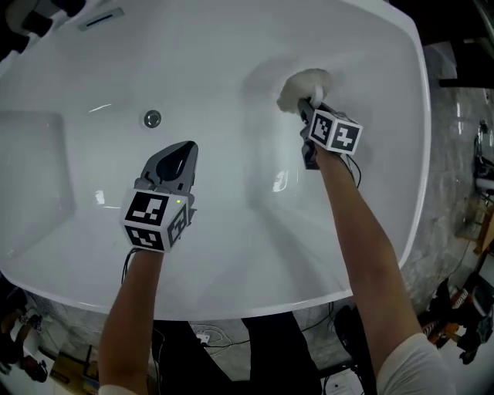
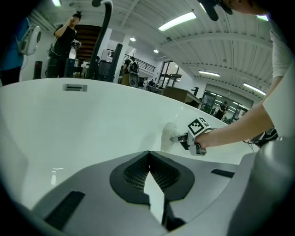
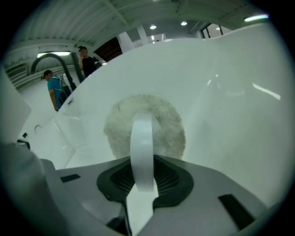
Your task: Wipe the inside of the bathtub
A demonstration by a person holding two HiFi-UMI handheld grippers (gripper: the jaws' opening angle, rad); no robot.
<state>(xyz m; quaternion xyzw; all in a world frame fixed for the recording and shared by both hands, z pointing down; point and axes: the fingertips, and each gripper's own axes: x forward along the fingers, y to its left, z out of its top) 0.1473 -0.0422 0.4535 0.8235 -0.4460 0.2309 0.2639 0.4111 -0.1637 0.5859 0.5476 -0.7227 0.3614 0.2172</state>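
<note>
A white bathtub [image 1: 93, 254] fills the head view. My right gripper [image 1: 307, 104] is shut on the white strap handle [image 3: 141, 152] of a round fluffy white pad [image 1: 302, 86], which presses against the tub's inner wall at the upper right. In the right gripper view the pad [image 3: 170, 126] lies flat on the white wall beyond the jaws. My left gripper [image 1: 182, 154] hovers over the tub's middle, its jaws closed with nothing between them. The left gripper view shows the right gripper [image 2: 177, 138] and the pad [image 2: 167, 136] across the tub.
A chrome drain [image 1: 153, 119] sits in the tub floor, left of centre. An overflow slot [image 1: 102, 18] lies at the far rim. Cables and clutter lie on the stone floor [image 1: 451, 224] around the tub. People stand in the background [image 2: 64, 39] beyond the tub rim.
</note>
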